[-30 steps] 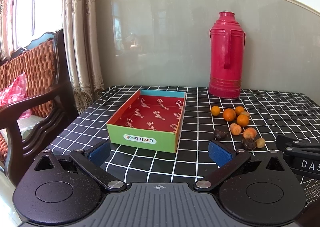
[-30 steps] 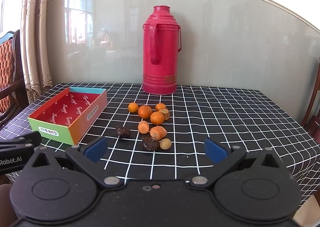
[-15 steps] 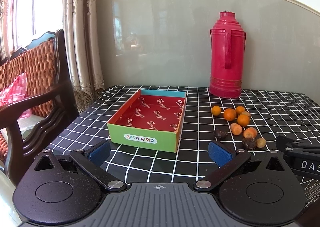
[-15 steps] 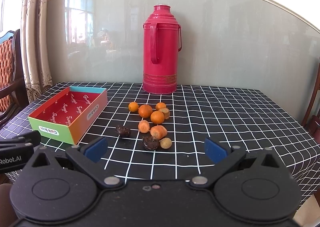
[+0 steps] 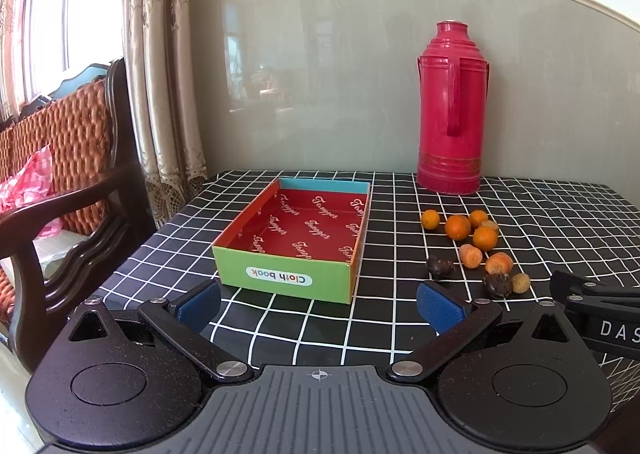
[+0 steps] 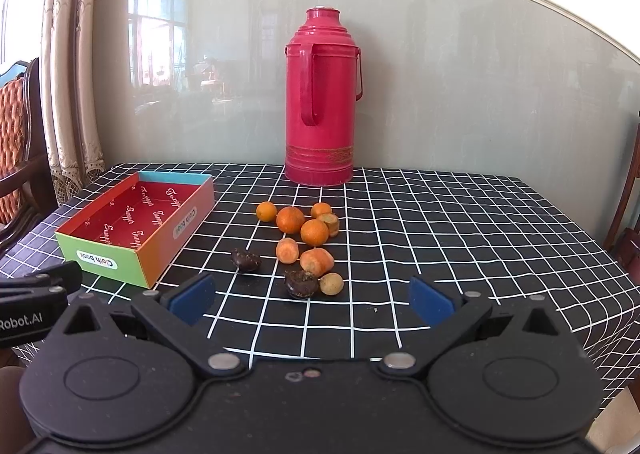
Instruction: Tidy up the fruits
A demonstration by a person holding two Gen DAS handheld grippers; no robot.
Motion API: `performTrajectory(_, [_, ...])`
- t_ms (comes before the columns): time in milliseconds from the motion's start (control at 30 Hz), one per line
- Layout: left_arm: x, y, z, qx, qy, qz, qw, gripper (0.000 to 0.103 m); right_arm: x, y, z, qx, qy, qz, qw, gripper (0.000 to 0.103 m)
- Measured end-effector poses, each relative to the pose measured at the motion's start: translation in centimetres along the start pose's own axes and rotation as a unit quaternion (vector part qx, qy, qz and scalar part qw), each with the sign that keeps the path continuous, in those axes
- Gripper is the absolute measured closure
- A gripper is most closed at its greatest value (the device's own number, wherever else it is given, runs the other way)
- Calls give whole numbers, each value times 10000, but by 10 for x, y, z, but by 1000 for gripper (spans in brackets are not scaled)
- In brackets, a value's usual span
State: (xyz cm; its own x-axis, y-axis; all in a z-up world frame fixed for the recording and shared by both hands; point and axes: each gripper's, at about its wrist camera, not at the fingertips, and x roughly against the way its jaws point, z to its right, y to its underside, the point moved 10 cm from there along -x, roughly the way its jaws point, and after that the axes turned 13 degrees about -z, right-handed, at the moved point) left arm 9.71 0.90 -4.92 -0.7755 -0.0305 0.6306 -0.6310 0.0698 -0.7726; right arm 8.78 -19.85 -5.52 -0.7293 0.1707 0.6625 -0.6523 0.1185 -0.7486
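A shallow open box (image 5: pixel 296 238) with a red inside and a green front stands empty on the black checked tablecloth; it also shows in the right wrist view (image 6: pixel 140 226). Several small fruits lie in a loose cluster to its right: oranges (image 6: pixel 291 219), carrot-like pieces (image 6: pixel 316 260), two dark fruits (image 6: pixel 301 283) and a pale round one (image 6: pixel 331 283). The cluster shows in the left wrist view (image 5: pixel 472 246) too. My left gripper (image 5: pixel 320 304) is open and empty, near the box's front. My right gripper (image 6: pixel 310 296) is open and empty, just short of the fruits.
A tall red thermos (image 6: pixel 322 102) stands at the back against the wall. A wooden chair with woven back (image 5: pixel 60 174) and curtains stand left of the table. The right gripper's side (image 5: pixel 596 314) shows at the left view's right edge.
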Motion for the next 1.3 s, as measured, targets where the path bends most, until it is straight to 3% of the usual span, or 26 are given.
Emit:
performTrajectory(1000, [-3,2,1,-103,-13,4,9999,0,-3,3,3,-33,21,-20,10000,6])
performTrajectory(1300, [-15,-4,18,-543,-27,47,9985,0,-9,0,40,-575,344,242,9975,6])
